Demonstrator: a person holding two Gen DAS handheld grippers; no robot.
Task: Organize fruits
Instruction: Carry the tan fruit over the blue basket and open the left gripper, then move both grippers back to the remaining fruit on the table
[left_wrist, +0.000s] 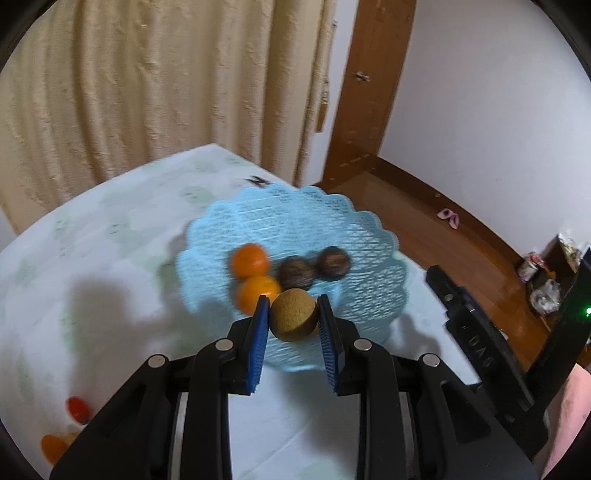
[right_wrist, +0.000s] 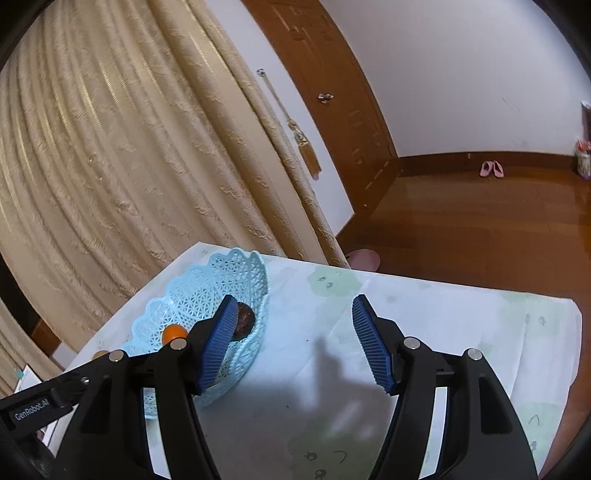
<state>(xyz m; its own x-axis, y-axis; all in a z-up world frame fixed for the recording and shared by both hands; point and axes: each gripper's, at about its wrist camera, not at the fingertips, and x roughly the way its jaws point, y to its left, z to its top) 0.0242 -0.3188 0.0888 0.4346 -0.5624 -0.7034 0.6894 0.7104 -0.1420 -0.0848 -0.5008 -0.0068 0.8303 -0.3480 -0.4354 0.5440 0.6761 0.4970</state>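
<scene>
My left gripper (left_wrist: 291, 308) is shut on a round tan-brown fruit (left_wrist: 293, 314) and holds it over the near rim of a light blue lattice basket (left_wrist: 332, 221). In the basket lie two oranges (left_wrist: 250, 260) (left_wrist: 255, 293) and two dark brown fruits (left_wrist: 295, 273) (left_wrist: 333, 263). My right gripper (right_wrist: 291, 310) is open and empty above the table, to the right of the basket (right_wrist: 207, 291). An orange (right_wrist: 173, 332) and a dark fruit (right_wrist: 244, 319) show in the right wrist view, partly hidden by my left finger (right_wrist: 218, 343).
The table has a white cloth (left_wrist: 110, 236) with pale green prints. A red fruit (left_wrist: 78, 408) and an orange one (left_wrist: 53, 445) lie at the near left. The table edge runs just behind the basket. A beige curtain (left_wrist: 147, 81) hangs behind. A wooden floor (right_wrist: 480, 229) is to the right.
</scene>
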